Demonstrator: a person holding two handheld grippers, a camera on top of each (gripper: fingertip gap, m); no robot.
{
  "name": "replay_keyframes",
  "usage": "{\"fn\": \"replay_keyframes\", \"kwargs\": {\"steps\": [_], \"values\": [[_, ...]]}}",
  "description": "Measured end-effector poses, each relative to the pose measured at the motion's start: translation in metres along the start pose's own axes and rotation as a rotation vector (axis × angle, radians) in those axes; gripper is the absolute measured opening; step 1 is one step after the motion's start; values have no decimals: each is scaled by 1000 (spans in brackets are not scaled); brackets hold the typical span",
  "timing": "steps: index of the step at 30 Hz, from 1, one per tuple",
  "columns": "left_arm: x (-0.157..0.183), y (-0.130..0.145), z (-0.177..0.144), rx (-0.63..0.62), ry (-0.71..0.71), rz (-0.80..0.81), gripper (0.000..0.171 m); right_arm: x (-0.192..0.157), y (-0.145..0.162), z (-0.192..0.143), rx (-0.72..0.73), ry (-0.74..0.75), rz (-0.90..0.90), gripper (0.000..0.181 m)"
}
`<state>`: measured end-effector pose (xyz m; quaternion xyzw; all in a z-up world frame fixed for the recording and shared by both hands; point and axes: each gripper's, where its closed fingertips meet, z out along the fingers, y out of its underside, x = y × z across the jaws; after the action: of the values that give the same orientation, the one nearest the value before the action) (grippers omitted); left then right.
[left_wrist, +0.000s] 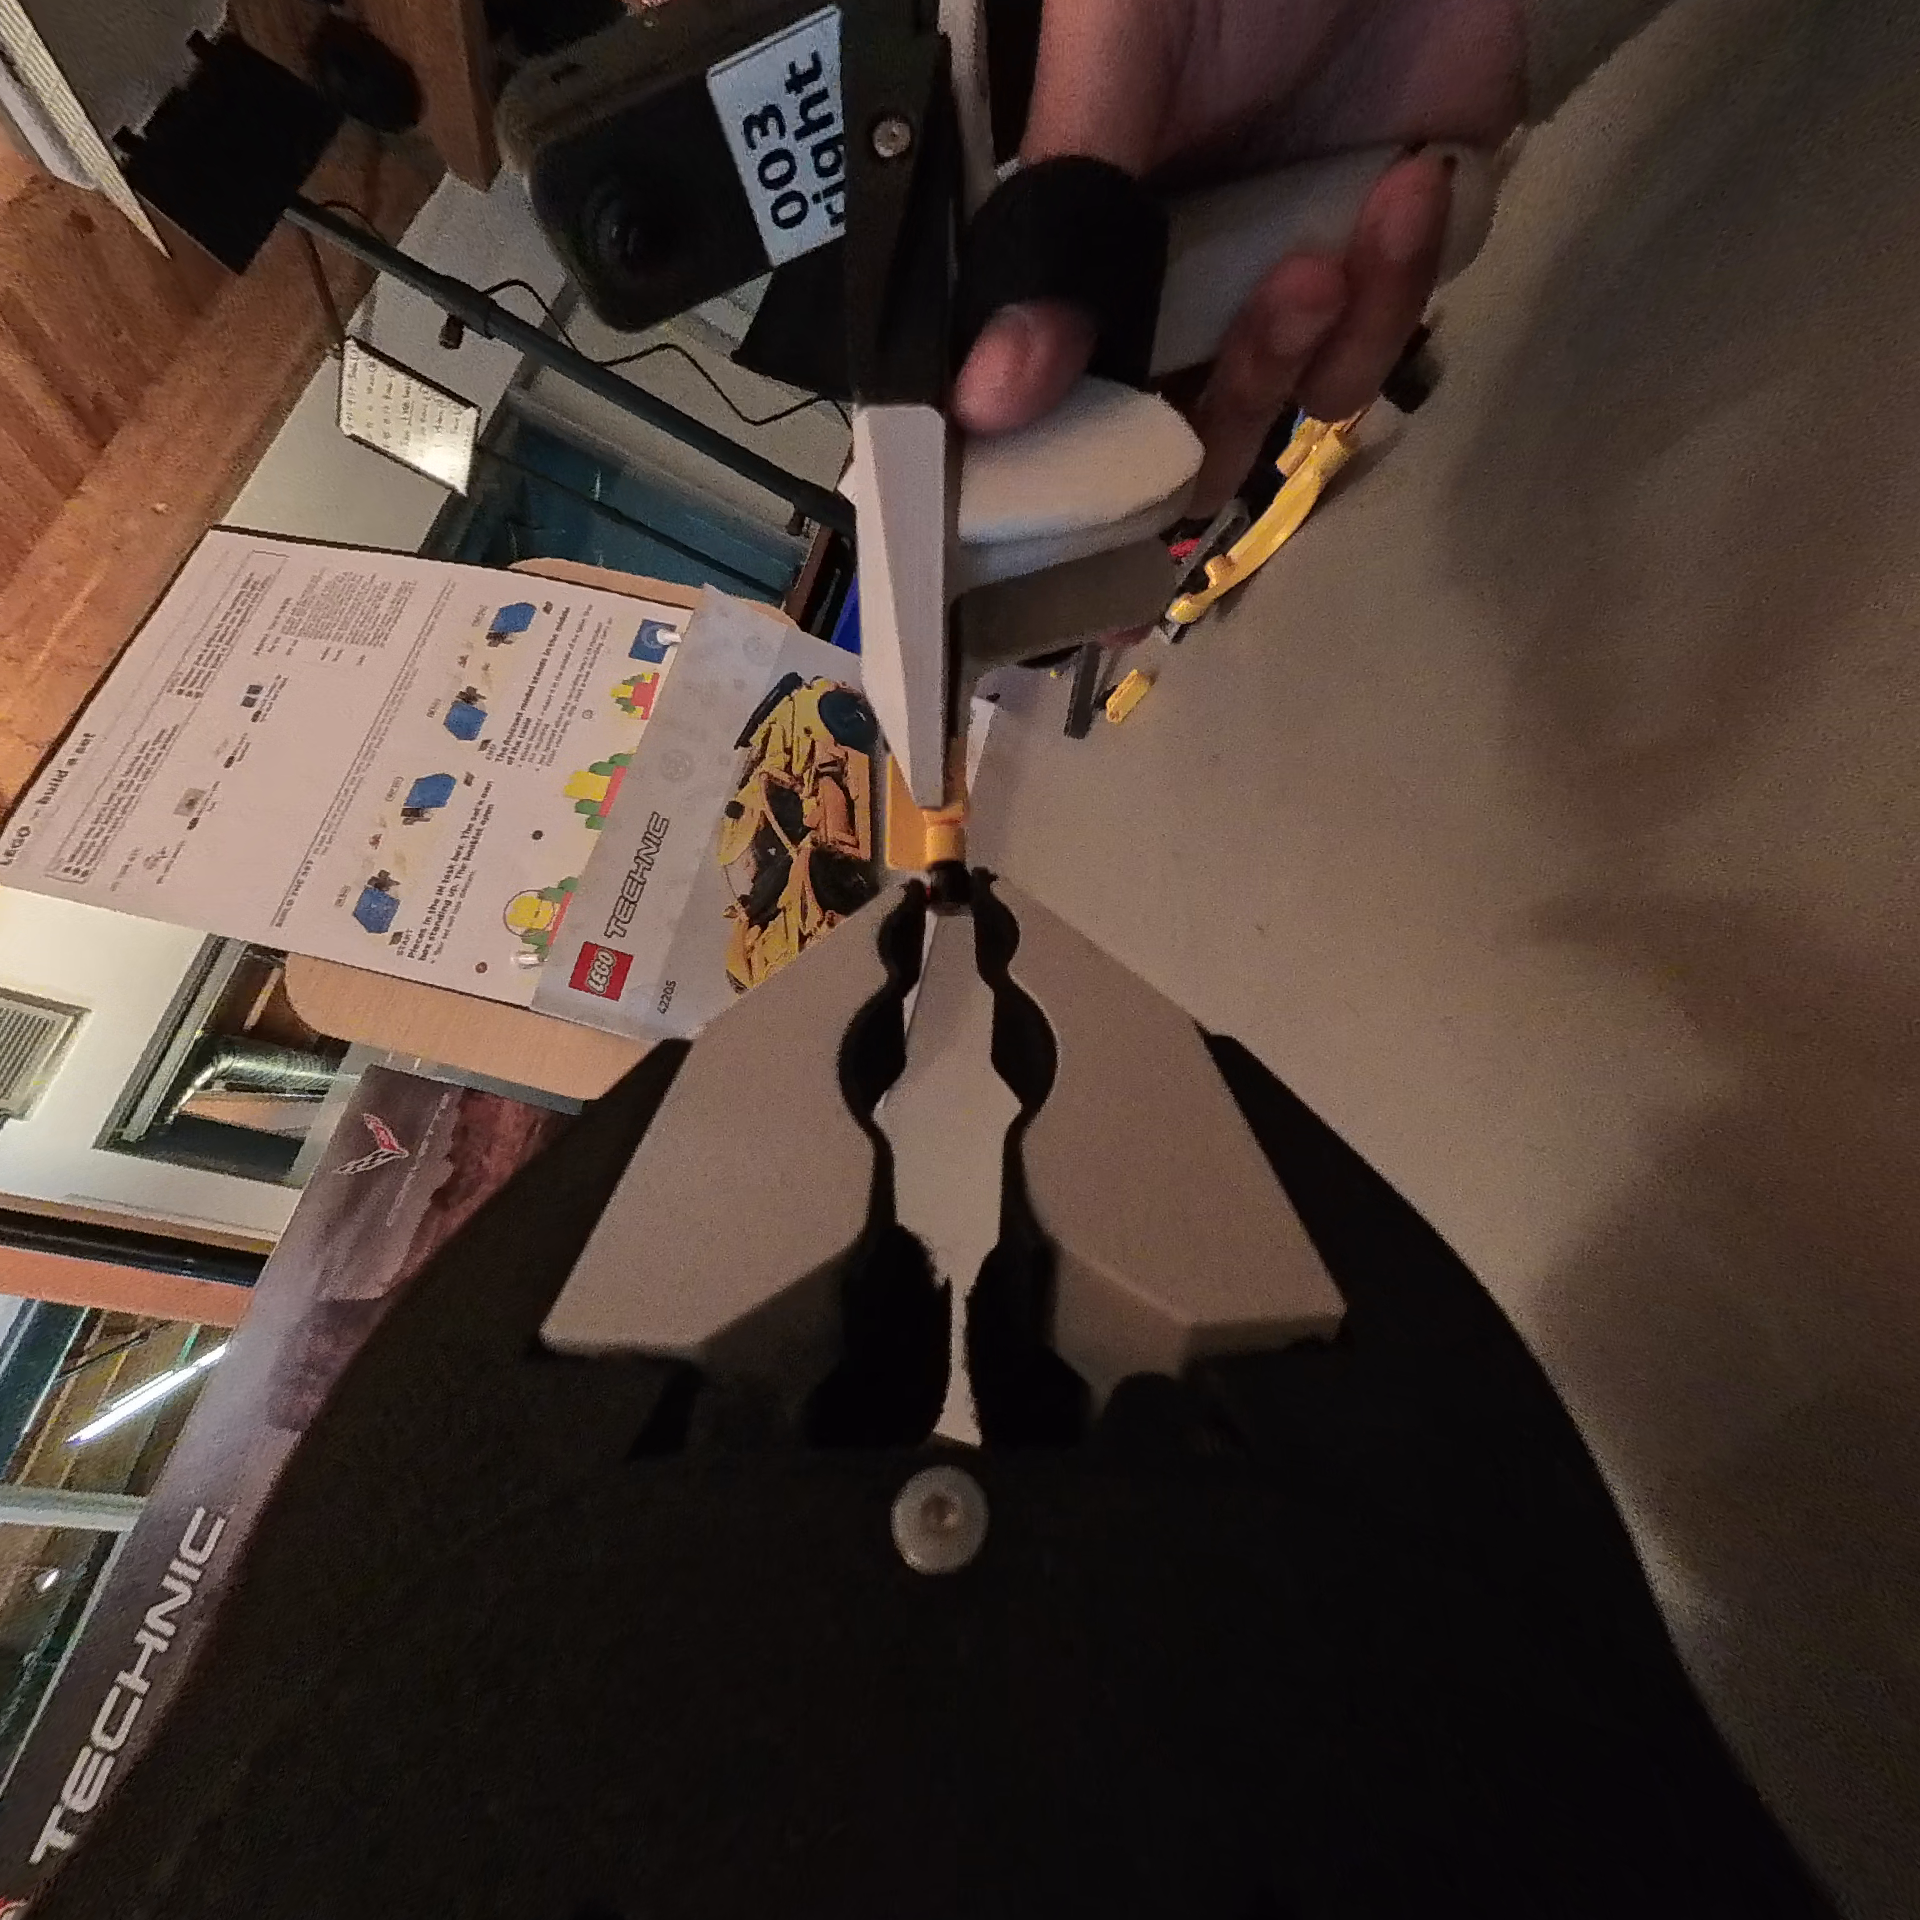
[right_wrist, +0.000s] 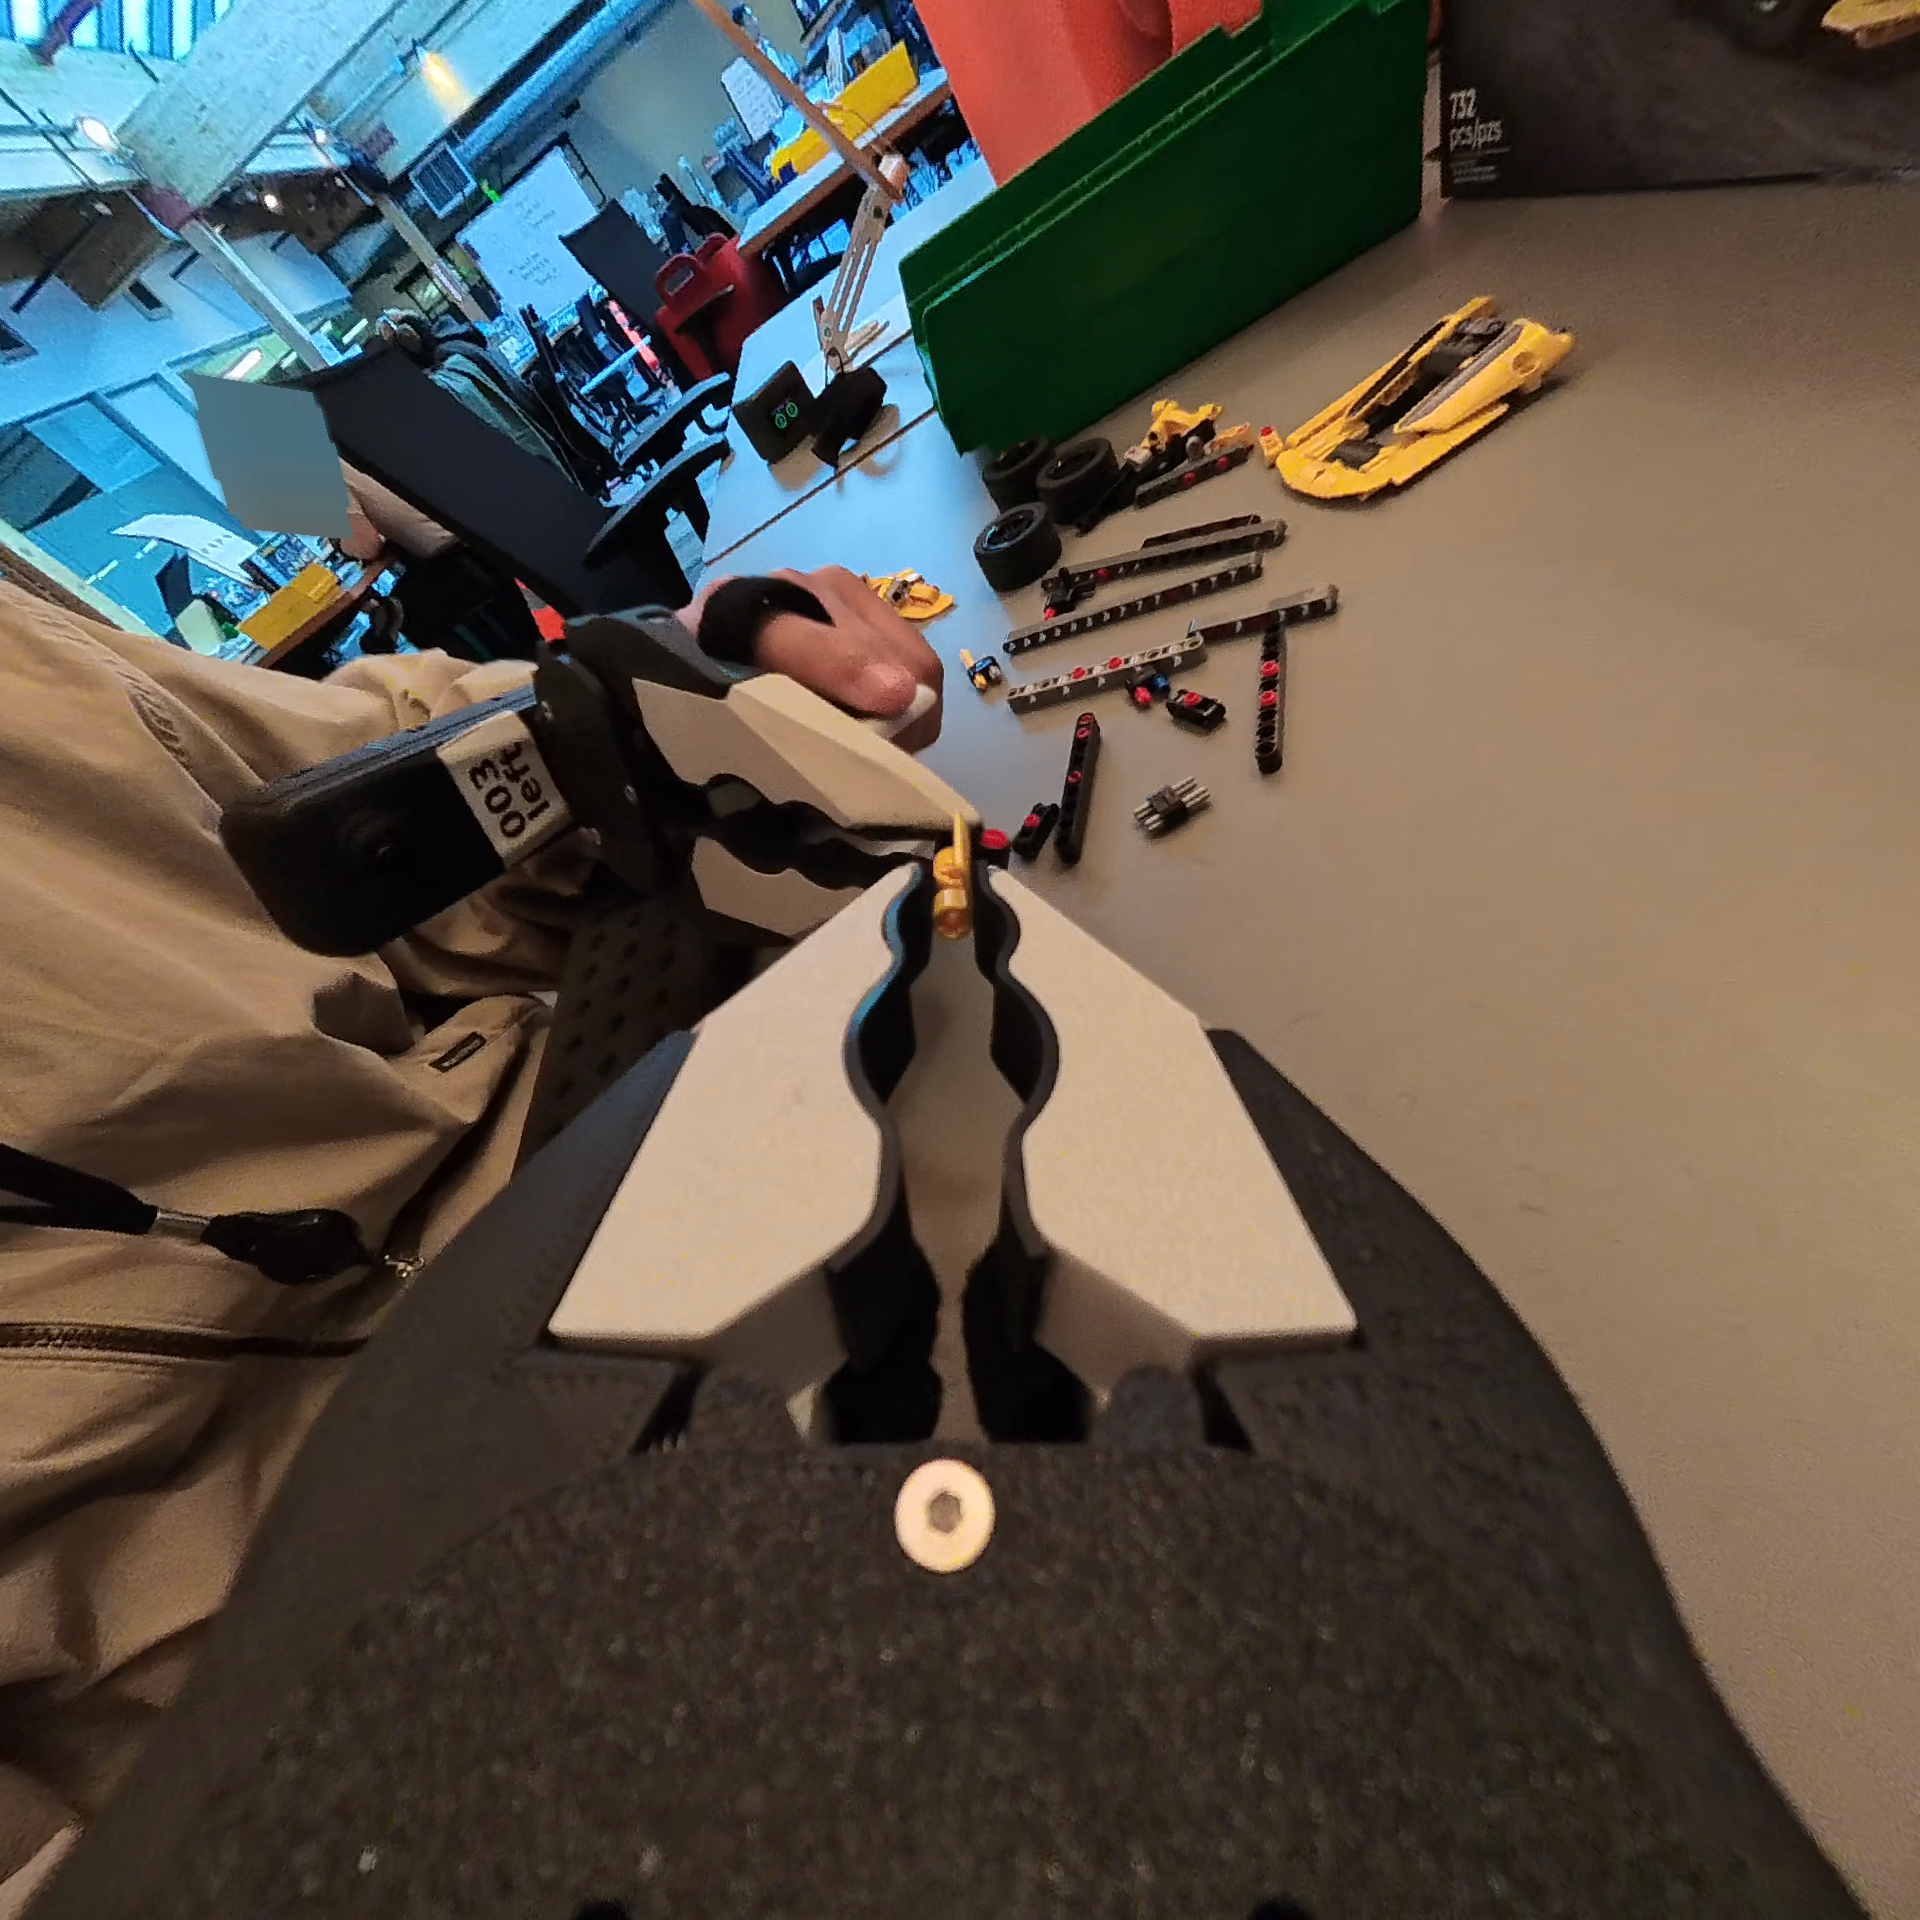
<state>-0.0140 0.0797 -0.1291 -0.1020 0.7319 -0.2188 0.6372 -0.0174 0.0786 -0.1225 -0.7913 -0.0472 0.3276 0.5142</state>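
My right gripper (right_wrist: 951, 883) is shut on a small yellow connector piece (right_wrist: 951, 899) and holds it above the grey table (right_wrist: 1558, 987). My left gripper (left_wrist: 940, 891) is shut on a small black pin with a red end (left_wrist: 943, 881). The two grippers meet tip to tip, and the pin touches the yellow piece (left_wrist: 925, 836). In the left wrist view the right gripper (left_wrist: 928, 800) comes down from above. In the right wrist view the left gripper (right_wrist: 964, 831) comes in from the left, with the pin's red end (right_wrist: 994, 837) showing at its tip.
Black beams (right_wrist: 1164, 561), three black wheels (right_wrist: 1039, 488), a yellow car body section (right_wrist: 1423, 405) and small pins lie on the table beyond the grippers. A green bin (right_wrist: 1164, 229) and a dark box (right_wrist: 1662, 94) stand at the back. A booklet (left_wrist: 727, 821) and a printed sheet (left_wrist: 312, 748) lie to the left.
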Motion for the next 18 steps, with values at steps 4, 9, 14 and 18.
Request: {"fn": "replay_keyframes", "kwargs": {"steps": [4,9,14,18], "values": [[3,3,1,-28,3,38,8,2,3,2,-21,23,-16,7],[3,-2,-4,3,27,45,7,-4,5,-2,-28,-7,-61,7],[0,-3,-12,-13,-27,168,6,-10,8,-16,-52,-47,-94,7],[-39,9,-26,15,-100,-90,6,7,-13,-109,171,28,-70,7]]}}
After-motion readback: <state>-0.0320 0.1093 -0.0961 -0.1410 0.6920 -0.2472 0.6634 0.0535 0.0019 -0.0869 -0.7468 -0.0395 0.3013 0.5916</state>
